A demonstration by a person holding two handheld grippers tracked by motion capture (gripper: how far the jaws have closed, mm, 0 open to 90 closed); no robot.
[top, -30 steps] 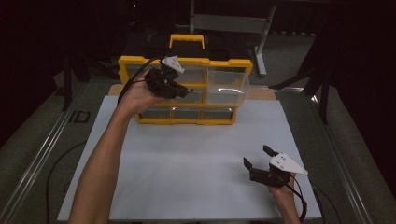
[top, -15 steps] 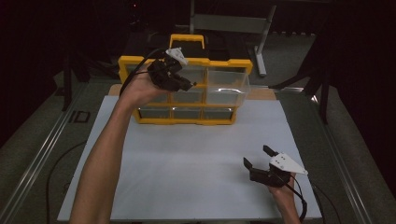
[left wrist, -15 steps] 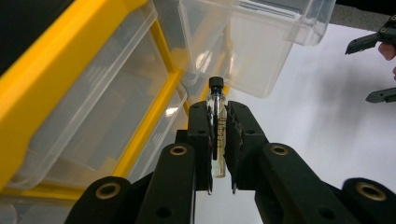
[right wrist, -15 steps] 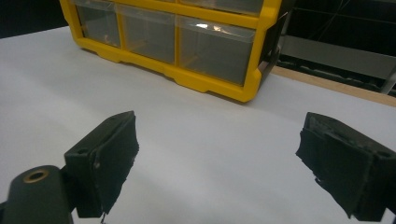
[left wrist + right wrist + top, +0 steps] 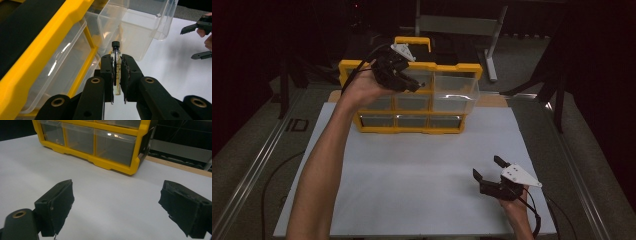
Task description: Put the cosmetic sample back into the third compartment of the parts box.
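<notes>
Left gripper view showed the left gripper (image 5: 117, 75) clamping a small glass vial (image 5: 116, 67) lengthwise along its jaws, black cap toward the pulled-out clear drawer (image 5: 140, 27) just ahead; right gripper (image 5: 488, 168) rested wide open on the desk (image 5: 412, 175)

One yellow box (image 5: 409, 131) with nine see-through drawers (image 5: 411, 121), one of them pulled out, plus one little glass bottle (image 5: 116, 67) with a black cap, two black grippers (image 5: 411, 84), and one white mat (image 5: 422, 165).
</notes>
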